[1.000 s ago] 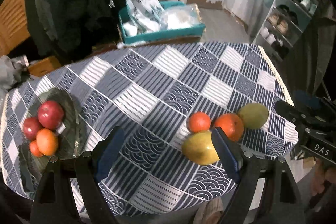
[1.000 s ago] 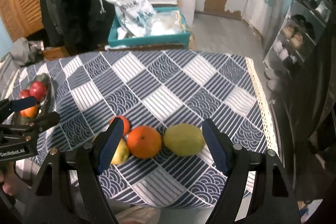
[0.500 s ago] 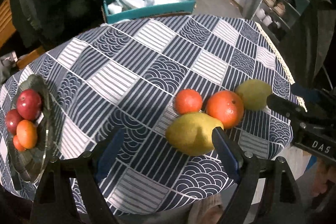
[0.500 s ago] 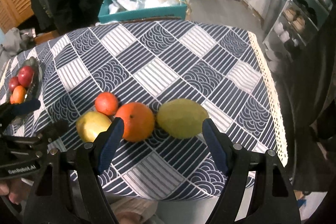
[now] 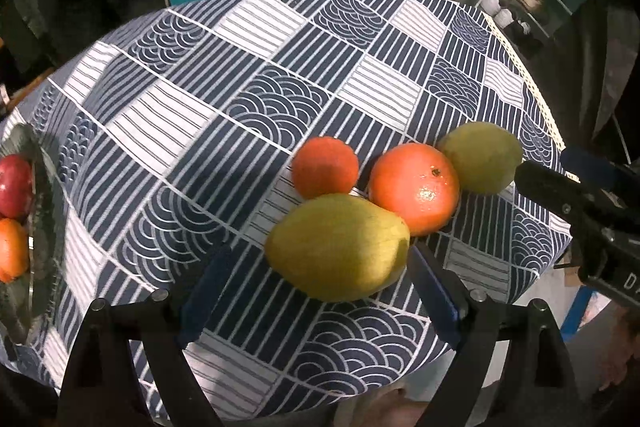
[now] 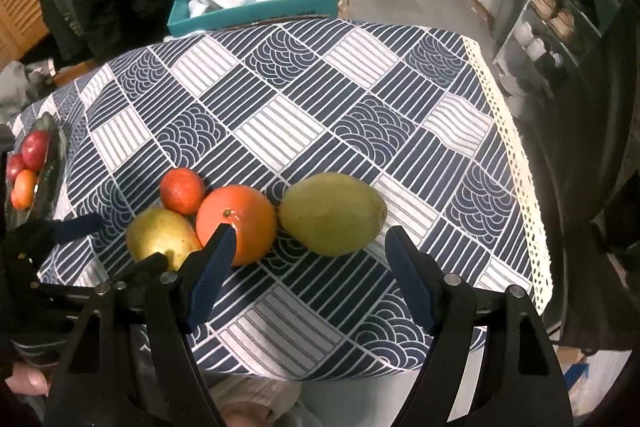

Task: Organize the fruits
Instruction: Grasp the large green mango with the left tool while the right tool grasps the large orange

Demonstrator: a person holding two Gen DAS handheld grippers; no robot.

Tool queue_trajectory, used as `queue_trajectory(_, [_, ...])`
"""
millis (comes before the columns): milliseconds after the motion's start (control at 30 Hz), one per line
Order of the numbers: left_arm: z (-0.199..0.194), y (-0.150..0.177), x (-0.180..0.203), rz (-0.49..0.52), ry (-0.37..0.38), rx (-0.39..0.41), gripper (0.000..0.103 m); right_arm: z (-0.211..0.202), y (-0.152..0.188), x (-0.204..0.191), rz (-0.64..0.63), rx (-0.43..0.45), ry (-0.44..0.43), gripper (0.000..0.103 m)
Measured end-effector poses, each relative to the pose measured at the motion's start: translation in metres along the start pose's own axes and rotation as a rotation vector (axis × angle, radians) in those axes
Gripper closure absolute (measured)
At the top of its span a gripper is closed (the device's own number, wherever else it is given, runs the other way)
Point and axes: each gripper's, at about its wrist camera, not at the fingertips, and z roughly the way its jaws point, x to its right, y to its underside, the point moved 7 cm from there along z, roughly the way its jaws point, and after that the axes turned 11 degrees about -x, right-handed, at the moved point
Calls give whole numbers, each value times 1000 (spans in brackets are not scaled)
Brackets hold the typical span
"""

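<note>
**Both jaws wide, nothing held**

My left gripper [image 5: 316, 279] gaped wide at the yellow-green pear-shaped fruit [image 5: 338, 247], pads apart from it. My right gripper [image 6: 308, 259] gaped wide near the green oval fruit [image 6: 332, 213], beside the large orange [image 6: 236, 223] on the table.

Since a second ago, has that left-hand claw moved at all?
Yes. The left gripper has come forward and down toward the yellow mango; against the checked tablecloth, the fruit now looms larger between its open fingers.

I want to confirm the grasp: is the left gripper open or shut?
Open. The left gripper has its blue pads wide apart, and the yellow mango lies untouched between them.
</note>
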Motion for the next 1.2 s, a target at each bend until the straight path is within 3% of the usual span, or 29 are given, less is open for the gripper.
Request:
queue_trajectory(467, [31,-5,6,15,34,-50,13,9,0,7,20,-19,-11,26])
queue_trajectory(567, [38,-4,6,27,47,-68,17,10,0,8,21,-21,-11,26])
queue_trajectory(767, [36,-3,7,66,31,-52,18,15,1,6,17,-33,-18,26])
queue_trajectory(1200, [11,-2,-53,-32,-50,-4,18,26,1,-32,-68,-67,-125,26])
